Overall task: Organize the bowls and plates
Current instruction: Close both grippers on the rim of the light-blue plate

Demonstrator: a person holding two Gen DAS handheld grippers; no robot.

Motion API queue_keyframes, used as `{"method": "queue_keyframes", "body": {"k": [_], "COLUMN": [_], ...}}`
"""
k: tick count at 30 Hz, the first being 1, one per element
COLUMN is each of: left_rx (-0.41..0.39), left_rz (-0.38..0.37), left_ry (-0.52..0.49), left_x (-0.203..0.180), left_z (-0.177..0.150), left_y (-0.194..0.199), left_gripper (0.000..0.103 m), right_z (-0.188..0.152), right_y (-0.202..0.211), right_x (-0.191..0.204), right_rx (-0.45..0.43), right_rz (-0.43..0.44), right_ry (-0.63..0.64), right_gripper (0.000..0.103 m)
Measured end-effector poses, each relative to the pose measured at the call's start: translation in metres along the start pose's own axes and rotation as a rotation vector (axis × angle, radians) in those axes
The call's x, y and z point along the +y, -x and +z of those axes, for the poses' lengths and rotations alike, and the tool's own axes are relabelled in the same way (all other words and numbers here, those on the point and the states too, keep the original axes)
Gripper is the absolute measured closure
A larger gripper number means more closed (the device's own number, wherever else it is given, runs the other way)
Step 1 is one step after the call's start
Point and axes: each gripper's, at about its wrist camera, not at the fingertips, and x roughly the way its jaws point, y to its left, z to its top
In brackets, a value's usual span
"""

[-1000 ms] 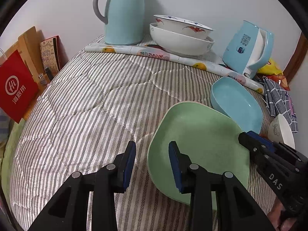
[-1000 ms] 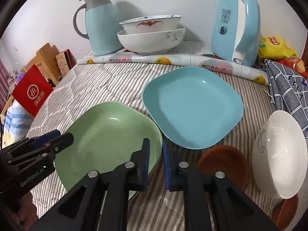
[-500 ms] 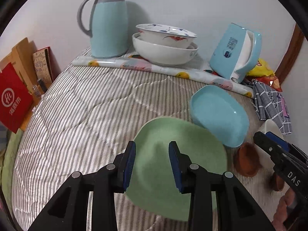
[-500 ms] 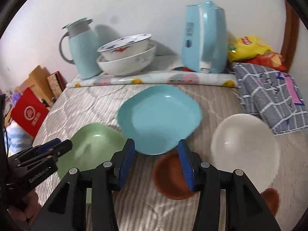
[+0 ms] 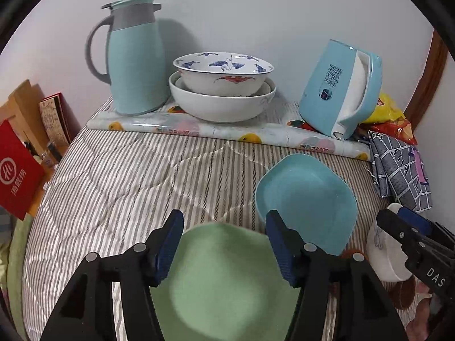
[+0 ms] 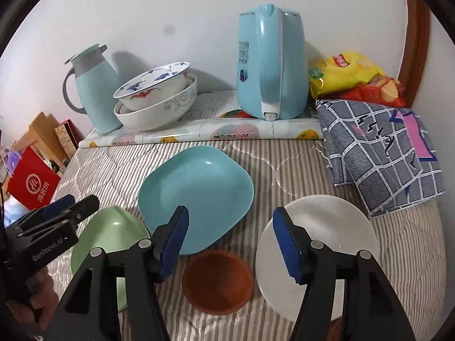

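**Both grippers spread and empty above the loose dishes**

Your left gripper (image 5: 224, 244) had just been opening, and its jaws stood apart with nothing between the pads; the green plate (image 5: 227, 284) lay flat on the striped quilt (image 5: 119, 182) beneath it, released rather than gripped. Your right gripper (image 6: 230, 244) had likewise just been opening and carried nothing. In the right wrist view the blue plate (image 6: 199, 196) sat at twelve o'clock from its jaws, the brown bowl (image 6: 217, 281) at six, the white bowl (image 6: 318, 236) at three. The two plates lay just beside each other, probably so one could go onto the other. Two stacked bowls (image 5: 223, 91) sat at the far edge by the wall.
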Motion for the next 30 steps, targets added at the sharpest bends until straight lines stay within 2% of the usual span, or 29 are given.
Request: {"method": "queue_keyframes", "body": {"k": [3,9,16,23,26,30], "left_rx": [0.001,0.053,0.078,0.094,0.106,0.112], "left_rz": [0.008,0.012,0.016,0.017,0.004,-0.009], "left_ry": [-0.011,-0.013,-0.012,-0.033,-0.036,-0.031], "left_x": [-0.006,-0.013,-0.018,-0.026,-0.029,-0.03], "left_z": [0.004,0.015,0.021,0.028,0.029,0.03], "left_y": [-0.007,-0.029,-0.051,-0.07,-0.078,-0.086], "left_gripper": [0.045,0.045,0.045,0.045,0.045,0.046], "right_z": [0.006,0.016,0.022,0.027,0.031,0.032], "right_y": [-0.008,-0.022,-0.046,-0.066,-0.075,-0.085], "right_x": [-0.004,-0.005,-0.007,-0.003,-0.001,0.001], "right_rx": [0.001,0.005,0.046,0.081,0.108,0.129], "right_rz": [-0.01,-0.037,-0.044,-0.056,-0.057,-0.072], "right_ry": [0.005,0.034,0.048,0.072,0.085,0.101], "right_gripper": [0.042,0.042,0.042,0.054,0.062,0.063]}}
